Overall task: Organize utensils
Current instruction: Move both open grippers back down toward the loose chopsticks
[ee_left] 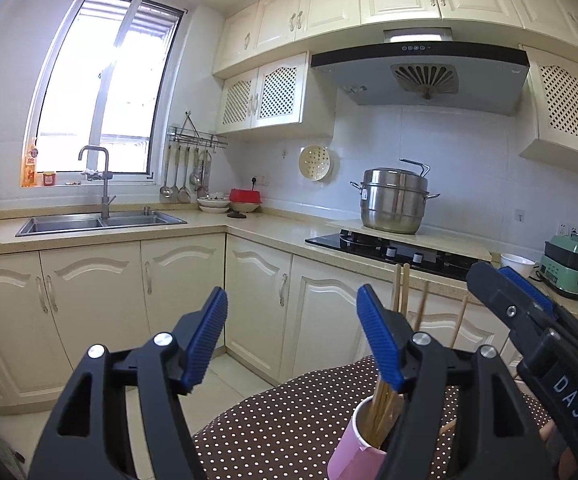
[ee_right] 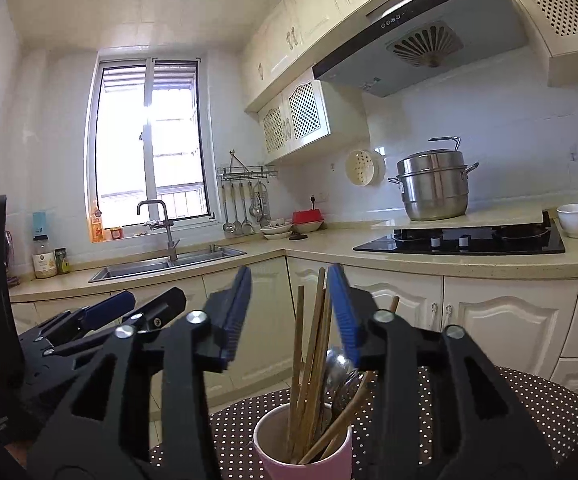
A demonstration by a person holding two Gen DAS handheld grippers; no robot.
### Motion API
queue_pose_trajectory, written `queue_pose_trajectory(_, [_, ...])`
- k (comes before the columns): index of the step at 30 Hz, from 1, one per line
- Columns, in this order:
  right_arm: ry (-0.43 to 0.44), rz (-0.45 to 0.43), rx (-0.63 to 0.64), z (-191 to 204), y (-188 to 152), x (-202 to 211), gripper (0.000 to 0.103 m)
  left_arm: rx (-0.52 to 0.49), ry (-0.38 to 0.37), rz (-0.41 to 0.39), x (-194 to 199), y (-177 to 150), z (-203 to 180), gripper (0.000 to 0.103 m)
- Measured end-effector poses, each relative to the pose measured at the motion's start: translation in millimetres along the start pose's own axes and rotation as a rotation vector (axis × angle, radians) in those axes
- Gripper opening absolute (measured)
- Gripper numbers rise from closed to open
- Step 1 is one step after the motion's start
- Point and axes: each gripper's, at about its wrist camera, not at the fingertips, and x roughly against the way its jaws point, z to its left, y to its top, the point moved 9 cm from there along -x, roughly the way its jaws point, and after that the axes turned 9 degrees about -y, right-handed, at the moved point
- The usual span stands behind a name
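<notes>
A pink cup (ee_right: 303, 446) stands on a brown polka-dot stool (ee_right: 521, 404) and holds several wooden chopsticks (ee_right: 309, 356) and metal spoons (ee_right: 339, 372). My right gripper (ee_right: 289, 316) is open just above and behind the cup, with the chopstick tops between its blue pads (ee_right: 343, 316). In the left wrist view the same cup (ee_left: 359, 440) sits low at the right, partly behind my left gripper's right finger. My left gripper (ee_left: 289, 336) is open and empty, to the left of the cup. The right gripper (ee_left: 529, 320) shows at the right edge.
A kitchen counter (ee_left: 249, 224) runs along the back with a steel sink (ee_left: 101, 222), a black hob (ee_left: 393, 248), a steel steamer pot (ee_left: 393, 200) and hanging ladles (ee_left: 185, 176). A white bowl (ee_right: 575, 218) sits beside the hob. Cream cabinets (ee_left: 101, 292) stand below.
</notes>
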Motion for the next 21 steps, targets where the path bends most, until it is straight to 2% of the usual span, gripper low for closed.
queue_pose_trajectory(4, [-0.006, -0.015, 0.006, 2.0, 10.2, 15.1, 0.046, -0.005, 0.003, -0.009, 17.1, 7.1, -1.7, 0.066])
queue_pose_trajectory(11, [0.010, -0.053, 0.004, 7.8, 31.3, 46.5, 0.063, -0.013, -0.005, -0.030, 51.8, 18.2, -11.5, 0.071])
queue_pose_trajectory(21, [0.010, -0.058, 0.008, 6.4, 44.2, 93.6, 0.070, -0.035, -0.026, 0.003, 96.1, 9.2, -32.6, 0.072])
